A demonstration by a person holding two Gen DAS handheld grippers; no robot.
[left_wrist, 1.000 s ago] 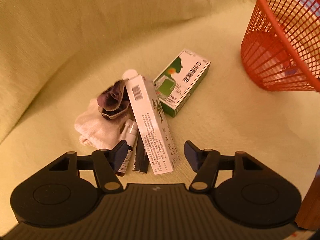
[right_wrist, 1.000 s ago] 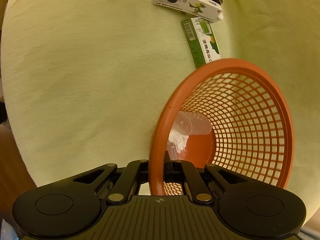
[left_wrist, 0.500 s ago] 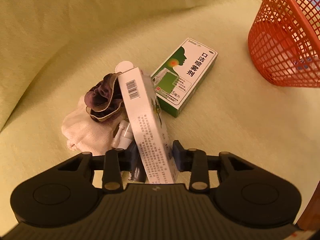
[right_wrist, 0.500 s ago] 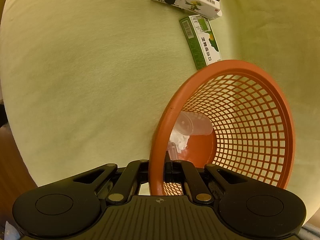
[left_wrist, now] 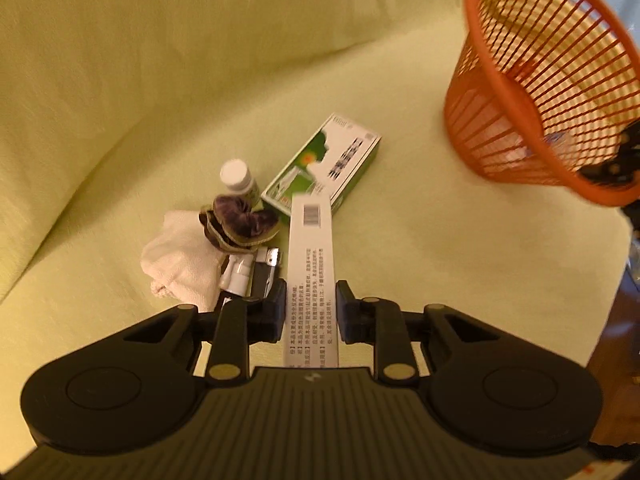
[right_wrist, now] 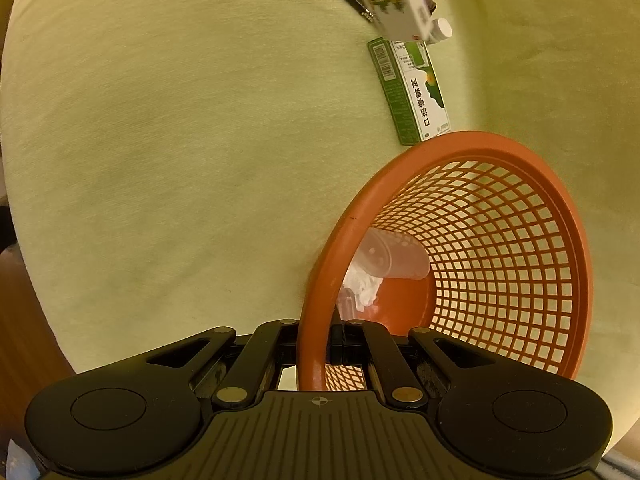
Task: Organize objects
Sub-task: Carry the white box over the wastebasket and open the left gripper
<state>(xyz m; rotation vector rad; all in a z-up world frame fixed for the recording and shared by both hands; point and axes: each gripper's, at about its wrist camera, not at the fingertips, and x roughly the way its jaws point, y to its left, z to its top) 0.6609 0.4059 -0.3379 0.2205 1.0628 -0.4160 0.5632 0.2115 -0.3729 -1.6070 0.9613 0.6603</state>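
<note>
Left gripper (left_wrist: 311, 312): jaws closing on the white box (left_wrist: 311, 276), pads touching its sides. Right gripper (right_wrist: 336, 344): clamped on the basket (right_wrist: 320, 280) rim.

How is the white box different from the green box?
The white box is long, thin and mostly white; the green box is wider, with a green-and-white front. The white box is pinched in the left gripper, whose jaws are closing on it, and looks lifted; the green box lies flat on the yellow-green cloth, untouched. Both are printed cardboard cartons with barcodes.
</note>
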